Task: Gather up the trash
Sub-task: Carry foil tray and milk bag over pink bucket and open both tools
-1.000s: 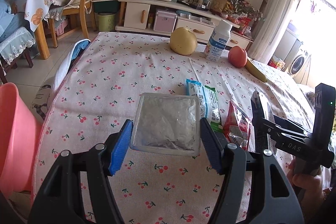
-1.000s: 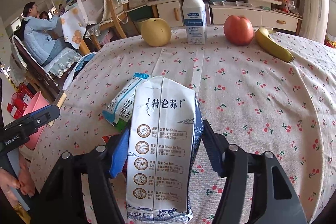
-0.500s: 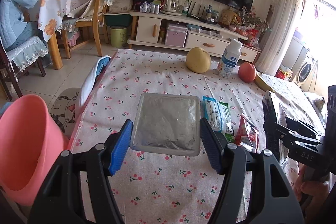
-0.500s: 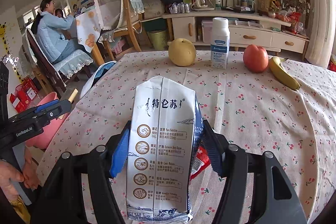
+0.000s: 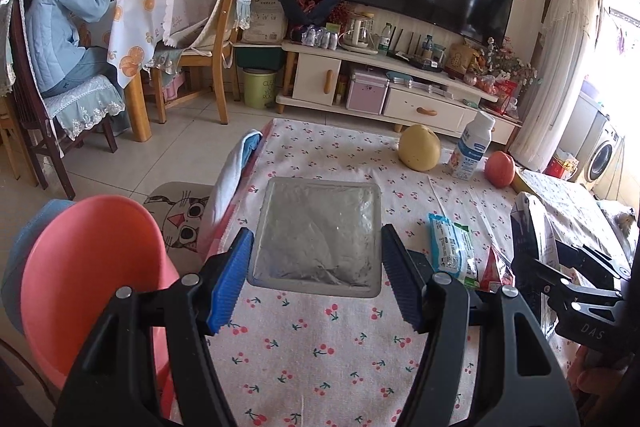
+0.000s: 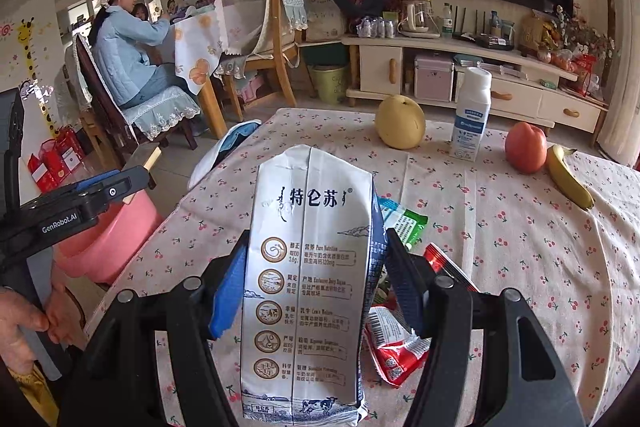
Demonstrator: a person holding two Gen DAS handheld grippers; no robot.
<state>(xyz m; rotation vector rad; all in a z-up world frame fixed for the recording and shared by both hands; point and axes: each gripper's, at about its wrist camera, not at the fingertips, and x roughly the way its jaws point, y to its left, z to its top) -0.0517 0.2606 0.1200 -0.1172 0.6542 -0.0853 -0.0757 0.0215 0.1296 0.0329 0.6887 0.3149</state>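
- Milk carton (image 6: 306, 283) clamped upright between the right gripper (image 6: 310, 285) pads, long axis running up along the fingers, lifted above the tabletop (image 6: 520, 267).
- Clear plastic tray (image 5: 318, 233) pinched by its two side edges in the left gripper (image 5: 316, 281), flat face to the camera, held over the tabletop's left edge.
- Pink bin (image 5: 88, 279) sits just off that left edge, lower left of the tray; judged the drop target. Left gripper is nearer to it; the carton has to cross leftward past the tray.
- Left on the cloth: blue-green wrapper (image 5: 450, 251) and red packet (image 6: 404, 331), near the front edge, just under the right gripper.
- Pear (image 6: 400, 123), white bottle (image 6: 472, 115), apple (image 6: 525, 147), banana (image 6: 568, 177) along the far edge; likely not trash.
- Hidden: bin base cut off, its inside not visible; carton bottom out of frame; red packet partly behind the carton.
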